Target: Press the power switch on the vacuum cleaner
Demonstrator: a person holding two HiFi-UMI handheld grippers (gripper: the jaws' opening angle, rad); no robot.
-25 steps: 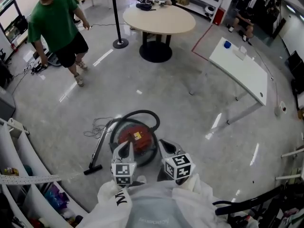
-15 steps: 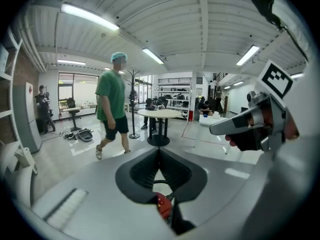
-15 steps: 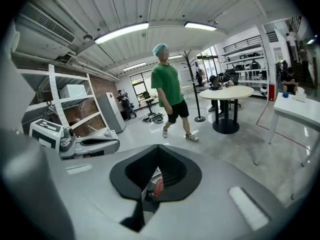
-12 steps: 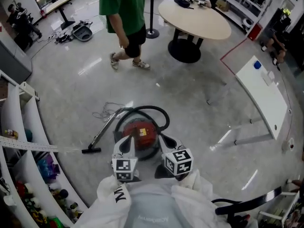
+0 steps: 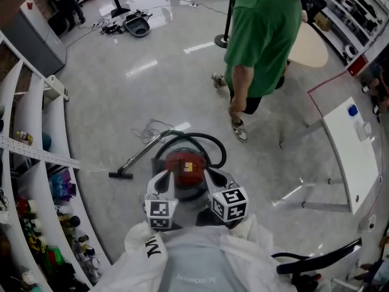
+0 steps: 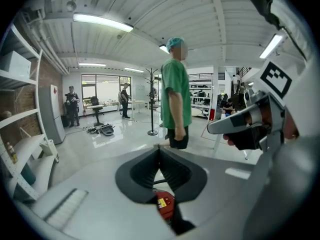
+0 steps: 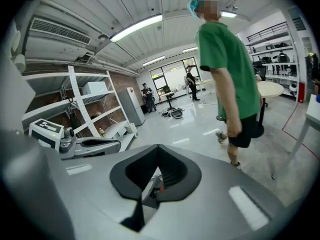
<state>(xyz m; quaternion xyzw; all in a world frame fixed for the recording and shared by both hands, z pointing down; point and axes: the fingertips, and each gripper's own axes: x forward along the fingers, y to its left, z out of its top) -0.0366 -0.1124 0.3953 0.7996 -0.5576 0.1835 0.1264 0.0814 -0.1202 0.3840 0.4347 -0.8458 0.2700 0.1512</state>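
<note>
over the near side of the red vacuum cleaner (image 5: 185, 165), on the floor (image 5: 121, 102) | left gripper (image 5: 165, 180) and right gripper (image 5: 209, 177) hung apart from it, fingers pressed together on nothing | power switch judged not yet pressed: descent and push remained

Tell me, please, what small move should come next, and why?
Probably lower the left gripper toward the red vacuum cleaner: it and the right gripper hang above it, jaws together, touching nothing, and the left gripper view shows the red body straight ahead.
</note>
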